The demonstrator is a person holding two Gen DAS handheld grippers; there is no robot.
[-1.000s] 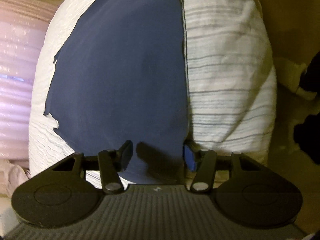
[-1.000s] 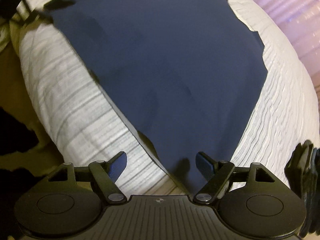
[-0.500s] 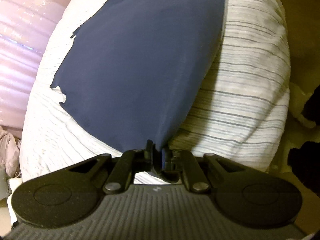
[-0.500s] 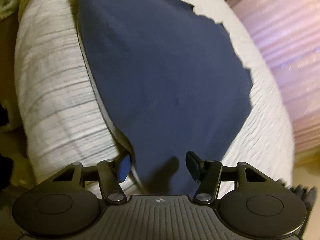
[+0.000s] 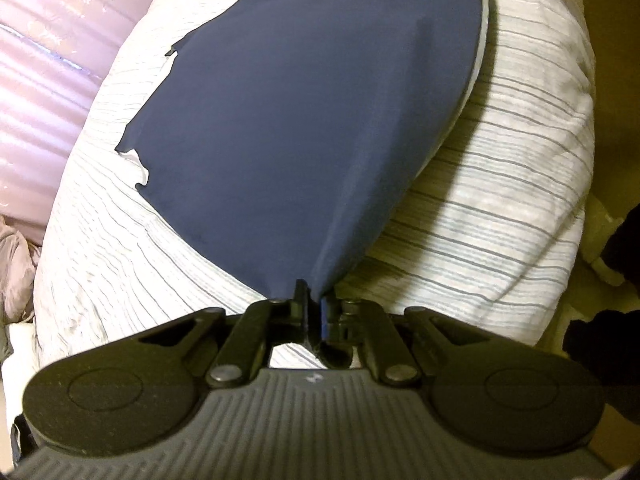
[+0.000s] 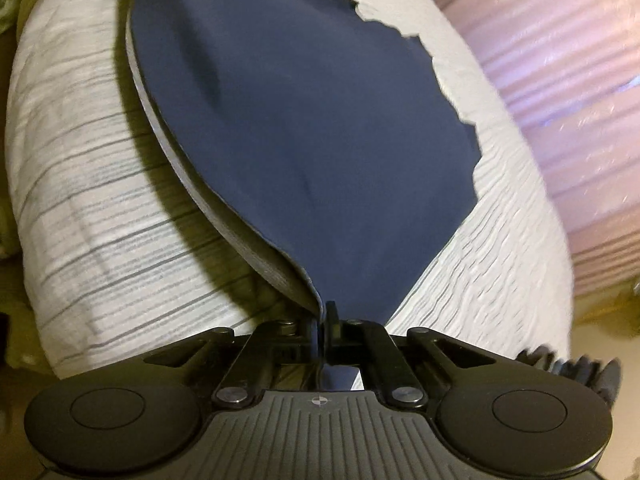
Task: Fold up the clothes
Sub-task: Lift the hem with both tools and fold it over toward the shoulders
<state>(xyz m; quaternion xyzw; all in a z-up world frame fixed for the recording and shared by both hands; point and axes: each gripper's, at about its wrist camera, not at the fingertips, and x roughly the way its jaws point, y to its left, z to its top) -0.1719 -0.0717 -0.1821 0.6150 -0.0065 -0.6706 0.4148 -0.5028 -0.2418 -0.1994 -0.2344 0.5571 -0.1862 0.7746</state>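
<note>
Pinching one near corner of the navy garment in my left gripper, jaws closed tight on the cloth, I hold the other corner the same way in my right gripper. Both corners are lifted, likely to carry that edge over, while the rest lies on the striped bedding.

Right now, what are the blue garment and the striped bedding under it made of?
The blue garment looks like thin, smooth, matte knit: it drapes without creases and shows a pale underside. The striped bedding seems crinkled woven cotton, puckered in ridges.
</note>
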